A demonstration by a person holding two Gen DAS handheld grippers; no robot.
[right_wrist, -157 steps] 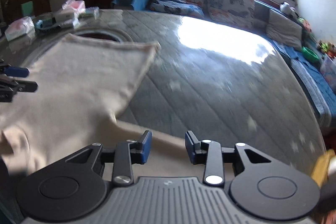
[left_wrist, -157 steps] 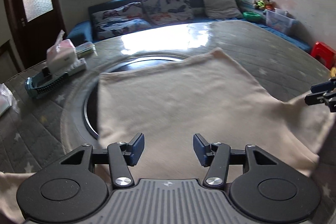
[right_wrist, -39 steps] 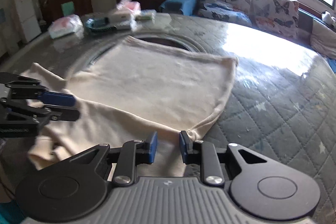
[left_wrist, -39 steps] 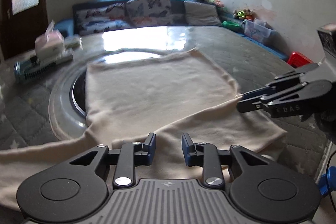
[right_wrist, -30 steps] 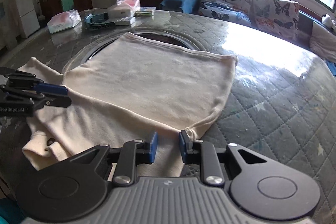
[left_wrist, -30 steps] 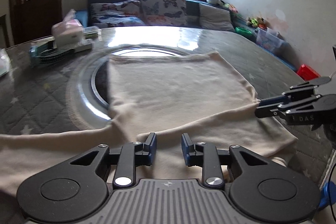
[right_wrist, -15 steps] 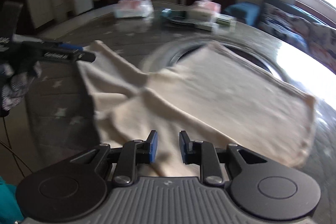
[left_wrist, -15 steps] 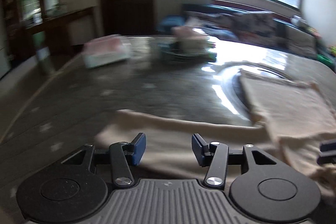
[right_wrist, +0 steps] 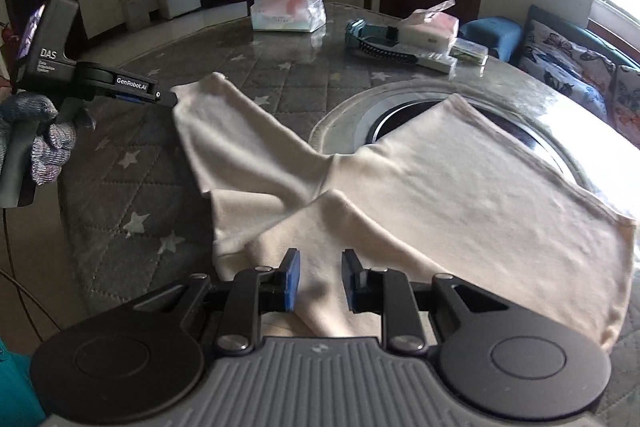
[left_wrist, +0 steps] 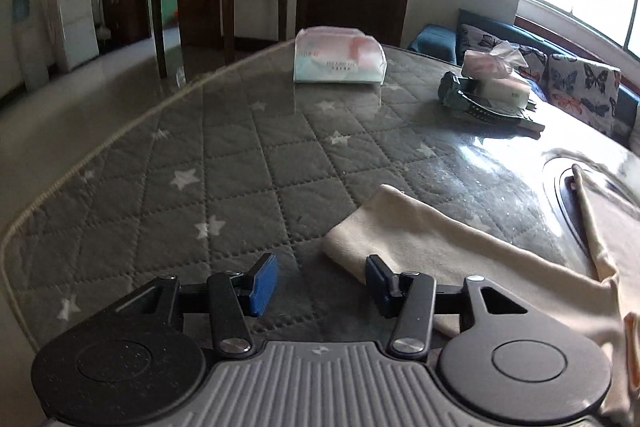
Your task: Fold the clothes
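A cream long-sleeved top lies flat on the grey quilted table. Its left sleeve stretches out to the left; the cuff end also shows in the left wrist view. My left gripper is open and empty, its right finger at the edge of the cuff. In the right wrist view the left gripper sits just left of the cuff. My right gripper is open over the near edge of the top, holding nothing.
A wrapped tissue pack, a tissue box and a teal tool lie at the table's far side. A round glass inset lies under the top. The table's edge curves at left.
My left gripper let go of the top's near edge, opened and swung left to the sleeve cuff. My right gripper turned left too and opened a little over the top.
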